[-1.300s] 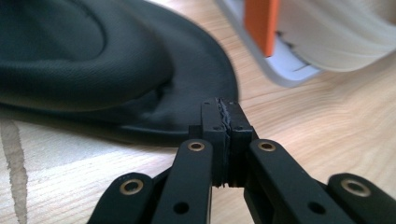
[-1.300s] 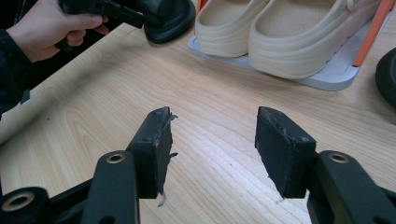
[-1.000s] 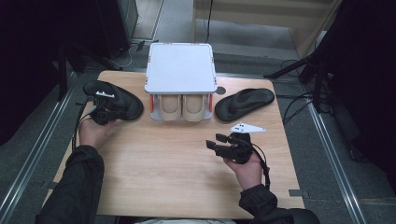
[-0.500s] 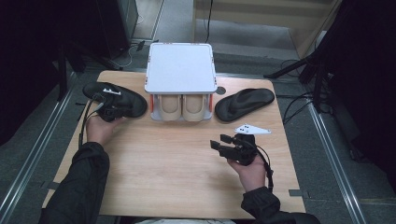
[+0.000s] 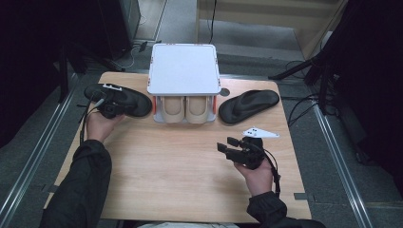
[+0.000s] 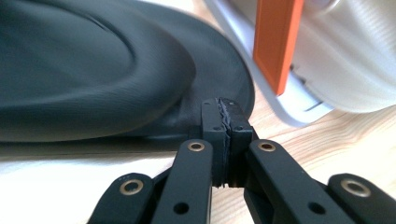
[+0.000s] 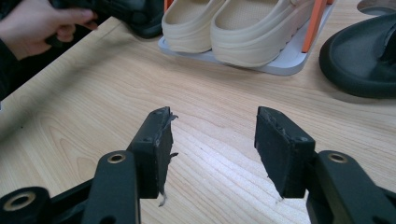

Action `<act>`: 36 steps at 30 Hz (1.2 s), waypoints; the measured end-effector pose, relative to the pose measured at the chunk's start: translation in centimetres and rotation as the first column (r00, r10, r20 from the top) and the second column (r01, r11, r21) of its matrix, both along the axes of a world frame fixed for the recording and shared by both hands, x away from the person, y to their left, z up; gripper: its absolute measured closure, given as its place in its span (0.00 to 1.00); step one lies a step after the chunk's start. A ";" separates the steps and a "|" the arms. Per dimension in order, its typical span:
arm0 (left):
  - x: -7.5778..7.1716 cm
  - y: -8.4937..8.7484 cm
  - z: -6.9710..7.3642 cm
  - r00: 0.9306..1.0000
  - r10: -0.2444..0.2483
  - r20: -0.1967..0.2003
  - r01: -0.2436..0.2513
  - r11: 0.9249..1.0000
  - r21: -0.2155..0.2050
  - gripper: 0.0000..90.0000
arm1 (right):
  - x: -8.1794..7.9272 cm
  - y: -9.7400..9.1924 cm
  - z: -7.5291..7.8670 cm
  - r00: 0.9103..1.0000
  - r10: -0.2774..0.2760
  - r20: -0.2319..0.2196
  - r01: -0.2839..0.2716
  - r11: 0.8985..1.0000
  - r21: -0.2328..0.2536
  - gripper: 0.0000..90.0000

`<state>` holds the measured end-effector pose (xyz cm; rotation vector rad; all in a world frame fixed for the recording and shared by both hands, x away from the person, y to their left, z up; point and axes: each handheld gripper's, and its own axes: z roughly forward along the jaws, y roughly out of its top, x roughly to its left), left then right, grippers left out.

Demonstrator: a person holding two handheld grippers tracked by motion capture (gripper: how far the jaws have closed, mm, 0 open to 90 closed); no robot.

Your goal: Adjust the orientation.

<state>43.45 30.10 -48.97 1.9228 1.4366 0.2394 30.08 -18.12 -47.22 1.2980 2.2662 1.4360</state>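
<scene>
Left gripper (image 6: 226, 116) clamped shut on edge of black slipper (image 6: 93, 70) beside white shoe rack (image 5: 184, 71). Right gripper (image 7: 212, 140) open over bare tabletop (image 5: 180, 166). Best lifted slowly, sole level.

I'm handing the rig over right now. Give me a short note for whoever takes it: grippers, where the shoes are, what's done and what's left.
Left gripper: jaws shut on the rim of the left black slipper, which lies left of the rack.
Right gripper: open, nothing between the jaws, hovering over bare table in front of the rack.
White shoe rack: beige pair already on its lower shelf; top shelf bare.
Right black slipper: on the table right of the rack, untouched.
Done: grip on the left slipper. Left, probably: move both black slippers, likely onto the rack.
</scene>
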 end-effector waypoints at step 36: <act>3.1 5.9 0.1 0.988 0.153 0.006 -0.153 0.985 0.083 1.00 | 0.0 2.1 -1.0 0.995 0.087 -0.045 -0.090 0.994 -0.063 0.52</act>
